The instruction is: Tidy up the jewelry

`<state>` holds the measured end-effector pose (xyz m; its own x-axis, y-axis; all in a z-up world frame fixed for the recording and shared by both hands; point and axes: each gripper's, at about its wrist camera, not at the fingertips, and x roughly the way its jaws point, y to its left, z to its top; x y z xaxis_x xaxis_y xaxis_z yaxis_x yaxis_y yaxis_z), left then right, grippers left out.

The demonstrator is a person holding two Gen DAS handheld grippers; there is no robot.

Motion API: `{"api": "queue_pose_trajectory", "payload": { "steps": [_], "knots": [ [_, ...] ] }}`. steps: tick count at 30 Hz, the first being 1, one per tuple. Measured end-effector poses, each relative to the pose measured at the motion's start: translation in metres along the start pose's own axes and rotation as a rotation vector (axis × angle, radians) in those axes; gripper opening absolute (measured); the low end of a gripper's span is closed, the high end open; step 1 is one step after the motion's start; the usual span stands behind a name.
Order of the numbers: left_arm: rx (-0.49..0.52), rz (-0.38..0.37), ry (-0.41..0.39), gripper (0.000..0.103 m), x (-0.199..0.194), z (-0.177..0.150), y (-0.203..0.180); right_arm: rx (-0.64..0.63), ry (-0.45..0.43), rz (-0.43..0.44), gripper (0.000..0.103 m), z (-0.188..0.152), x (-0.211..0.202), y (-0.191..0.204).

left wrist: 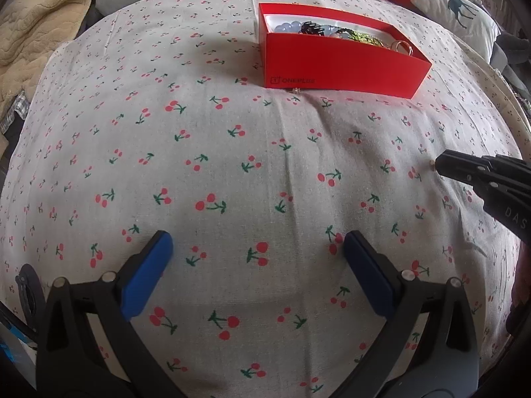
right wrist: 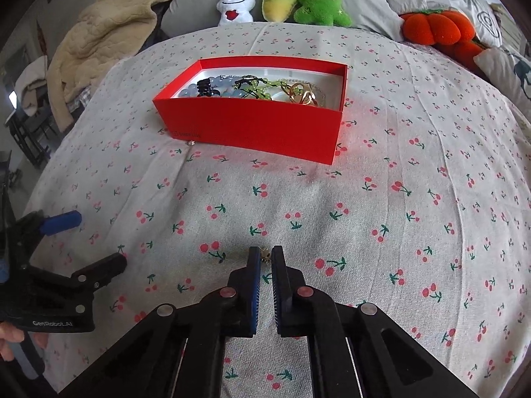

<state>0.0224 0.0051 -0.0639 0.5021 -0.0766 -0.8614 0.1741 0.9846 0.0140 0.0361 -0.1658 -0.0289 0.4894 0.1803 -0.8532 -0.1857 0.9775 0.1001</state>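
Jewelry (right wrist: 252, 88) fills the red box (right wrist: 252, 126) on the bed (right wrist: 398, 199). Nearer than the box, the right claw (right wrist: 265, 254) is clenched on a small gold trinket (right wrist: 265, 252), presumably to box it; the left claw (left wrist: 257, 248) waits released.

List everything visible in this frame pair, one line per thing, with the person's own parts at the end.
red box: one, red, open, on the cherry-print sheet.
jewelry in the box: several pieces, blue-grey beads, black clip, green beads, gold rings.
small gold piece: one, gold, on the sheet, between the right gripper's tips.
tiny bead: one, pale, at the box's front corner.
plush toys: three in a row, white, yellow-green, green; orange ones at right.
beige blanket: one, far left.
left gripper: open, nothing between its fingers.
right gripper: shut on the small gold piece.
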Motion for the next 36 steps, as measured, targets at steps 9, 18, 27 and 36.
{"api": "queue_pose_trajectory", "payload": {
  "steps": [9, 18, 27, 36],
  "knots": [
    [-0.005, -0.049, -0.023, 0.102, -0.003, 0.007, -0.010, 0.046, -0.045, 0.051, 0.006, 0.013, -0.023, -0.013],
    [-0.006, -0.058, -0.037, 0.097, 0.000, 0.014, -0.017, 0.011, 0.026, 0.098, 0.013, 0.002, -0.013, -0.015],
    [0.010, -0.038, -0.032, 0.097, 0.004, 0.013, -0.019, -0.065, 0.101, 0.103, 0.038, -0.009, 0.008, 0.001],
    [0.018, -0.028, -0.031, 0.097, 0.005, 0.013, -0.019, -0.079, 0.079, 0.046, 0.038, -0.006, 0.014, 0.013]
  ]
}}
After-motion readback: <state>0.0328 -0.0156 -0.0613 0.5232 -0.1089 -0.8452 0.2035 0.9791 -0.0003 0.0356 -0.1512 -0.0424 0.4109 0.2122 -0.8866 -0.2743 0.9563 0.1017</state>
